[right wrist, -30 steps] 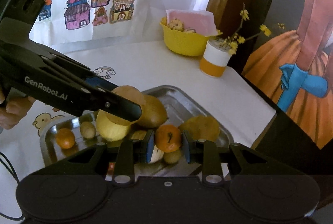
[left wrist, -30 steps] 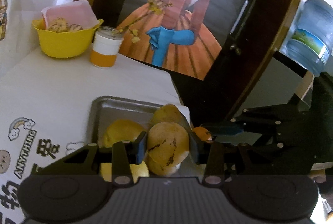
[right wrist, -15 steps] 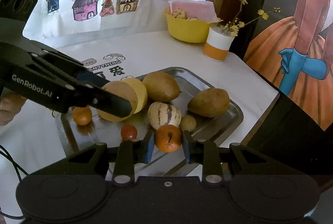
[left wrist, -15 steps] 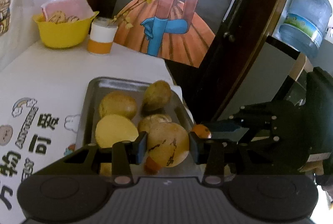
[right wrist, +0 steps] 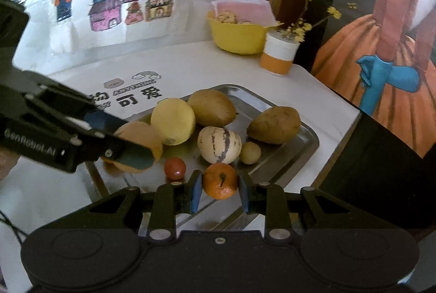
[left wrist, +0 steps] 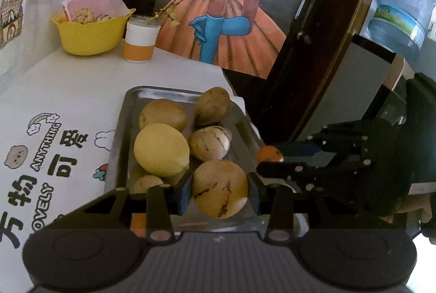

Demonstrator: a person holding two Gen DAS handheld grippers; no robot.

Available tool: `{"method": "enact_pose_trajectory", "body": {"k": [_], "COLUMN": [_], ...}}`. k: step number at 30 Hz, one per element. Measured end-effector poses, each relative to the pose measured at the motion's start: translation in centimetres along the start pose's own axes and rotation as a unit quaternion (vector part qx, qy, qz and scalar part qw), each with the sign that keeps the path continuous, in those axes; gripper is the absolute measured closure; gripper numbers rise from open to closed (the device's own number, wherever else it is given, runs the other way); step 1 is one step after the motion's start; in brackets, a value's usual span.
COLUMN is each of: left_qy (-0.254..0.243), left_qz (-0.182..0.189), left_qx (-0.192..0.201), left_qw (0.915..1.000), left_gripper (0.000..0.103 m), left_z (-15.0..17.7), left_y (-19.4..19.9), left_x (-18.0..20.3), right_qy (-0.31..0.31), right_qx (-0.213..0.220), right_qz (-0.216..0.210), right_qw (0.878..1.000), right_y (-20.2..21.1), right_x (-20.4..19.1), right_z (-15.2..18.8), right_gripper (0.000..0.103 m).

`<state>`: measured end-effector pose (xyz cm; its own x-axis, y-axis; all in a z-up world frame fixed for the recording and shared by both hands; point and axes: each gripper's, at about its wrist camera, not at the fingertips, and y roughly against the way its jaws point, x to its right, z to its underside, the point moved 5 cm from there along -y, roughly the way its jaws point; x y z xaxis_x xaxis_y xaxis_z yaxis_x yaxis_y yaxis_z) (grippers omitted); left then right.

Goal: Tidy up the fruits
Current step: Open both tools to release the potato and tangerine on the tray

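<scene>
White tablecloth carries a steel tray (right wrist: 305, 154) of fruit. Left gripper (left wrist: 219, 189) clasps a brown-streaked melon (left wrist: 220, 188), right gripper (right wrist: 220, 191) a small orange (right wrist: 220, 180), both just above the tray. Both fruits look firm, smooth and liable to roll, so grip across the widest part.

Both fisheye views are lit by soft daylight, brightest on the white tablecloth (right wrist: 190, 67) and the wall at the upper left, where whites wash out. The metal tray (left wrist: 130, 113) carries dull glare and faint fruit shadows, while the gripper bodies at the bottom stay near-black with little detail. Straight lines bow strongly toward the edges, the 4 corners vignette to black, and the whole picture looks slightly soft.
</scene>
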<state>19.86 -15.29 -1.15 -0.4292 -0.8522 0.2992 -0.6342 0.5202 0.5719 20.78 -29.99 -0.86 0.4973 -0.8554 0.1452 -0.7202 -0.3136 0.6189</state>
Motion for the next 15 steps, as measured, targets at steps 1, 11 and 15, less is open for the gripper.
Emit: {"method": "enact_pose_trajectory", "body": {"k": [1, 11, 15], "left_qy": [-0.002, -0.028, -0.032], "left_qz": [-0.003, -0.034, -0.047], "left_qx": [-0.001, -0.005, -0.009], "left_qw": [1.0000, 0.9990, 0.9983], "left_gripper": [0.057, 0.057, 0.057], "left_z": [0.2, 1.8, 2.1], "left_y": [0.0, 0.7, 0.6], "left_x": [0.0, 0.4, 0.3], "right_qy": [-0.006, -0.052, -0.061], "right_qx": [0.001, 0.004, 0.009], "right_qz": [0.005, 0.019, 0.025], "right_qw": [1.000, 0.998, 0.998], "right_y": [0.0, -0.9, -1.1], "right_x": [-0.1, -1.4, -1.9], "right_z": [0.1, 1.7, 2.0], "right_gripper": [0.073, 0.073, 0.073]}}
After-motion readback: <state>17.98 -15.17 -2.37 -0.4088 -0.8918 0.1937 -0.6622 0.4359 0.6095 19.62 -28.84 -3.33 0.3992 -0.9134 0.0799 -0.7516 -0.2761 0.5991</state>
